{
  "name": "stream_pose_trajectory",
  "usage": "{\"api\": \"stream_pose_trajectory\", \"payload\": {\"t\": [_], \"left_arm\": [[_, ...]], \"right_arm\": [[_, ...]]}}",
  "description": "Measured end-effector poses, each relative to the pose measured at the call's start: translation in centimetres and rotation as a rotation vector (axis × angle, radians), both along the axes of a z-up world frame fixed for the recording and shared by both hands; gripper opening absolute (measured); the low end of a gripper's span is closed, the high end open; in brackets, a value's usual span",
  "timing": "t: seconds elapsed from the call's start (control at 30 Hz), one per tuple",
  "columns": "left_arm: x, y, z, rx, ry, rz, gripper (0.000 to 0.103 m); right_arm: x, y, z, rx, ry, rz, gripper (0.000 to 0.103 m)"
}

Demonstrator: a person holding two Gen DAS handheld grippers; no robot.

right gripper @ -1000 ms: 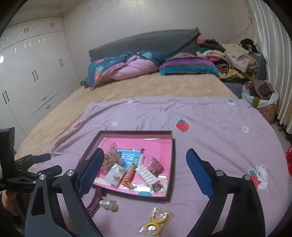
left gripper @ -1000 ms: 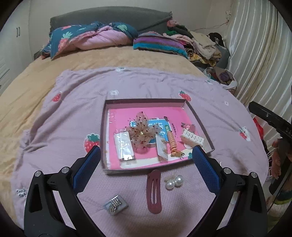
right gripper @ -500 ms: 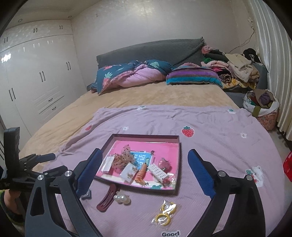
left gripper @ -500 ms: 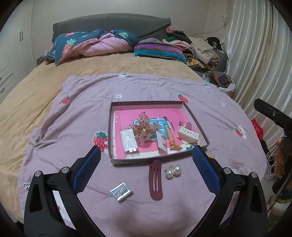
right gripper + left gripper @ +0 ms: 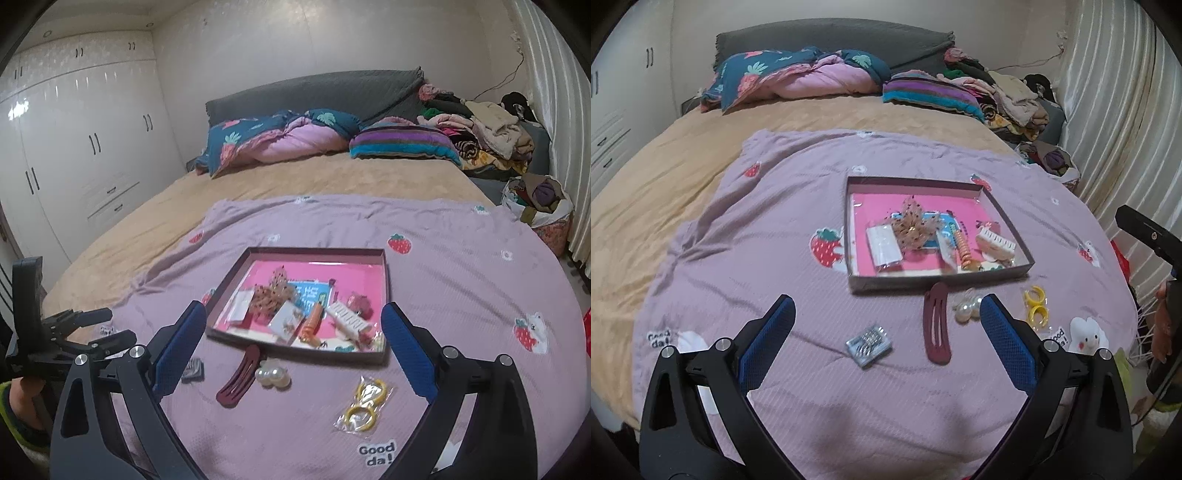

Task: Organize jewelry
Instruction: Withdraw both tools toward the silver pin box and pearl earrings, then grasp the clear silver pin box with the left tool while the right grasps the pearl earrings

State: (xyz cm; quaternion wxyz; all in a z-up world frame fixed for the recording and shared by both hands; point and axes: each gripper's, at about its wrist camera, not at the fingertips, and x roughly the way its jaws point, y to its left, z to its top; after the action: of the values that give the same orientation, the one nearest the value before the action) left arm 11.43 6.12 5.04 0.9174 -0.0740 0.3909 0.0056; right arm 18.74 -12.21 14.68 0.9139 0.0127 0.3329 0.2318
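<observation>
Right wrist: both grippers (image 5: 291,343) (image 5: 886,328) spread, empty; one tray (image 5: 386,280); two pearls (image 5: 272,376).

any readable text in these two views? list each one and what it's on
"Good da!" - printed on the purple blanket, near its front edge, right wrist view.
"Good da!" - a second print on the blanket, front left corner, left wrist view; blurred but legible.
Blue card inside the box: carries print, too small and blurred to read.
Small packets in the box: no legible text.
</observation>
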Motion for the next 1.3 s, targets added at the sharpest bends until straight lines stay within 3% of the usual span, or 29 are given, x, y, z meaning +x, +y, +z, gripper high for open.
{"api": "stream_pose_trajectory", "payload": {"t": [0.93,1.3], "left_arm": [[0.7,0.6,-8.5,0.039,0.146,-0.059,0.094],[2.0,1.3,-11.0,0.012,0.193,-0.053,0.093]], "right_arm": [[-0.5,3.9,-8.8,-0.129,0.152,0.034,0.095],[1.0,5.4,-11.8,-0.172,0.200,0.068,0.095]]}}
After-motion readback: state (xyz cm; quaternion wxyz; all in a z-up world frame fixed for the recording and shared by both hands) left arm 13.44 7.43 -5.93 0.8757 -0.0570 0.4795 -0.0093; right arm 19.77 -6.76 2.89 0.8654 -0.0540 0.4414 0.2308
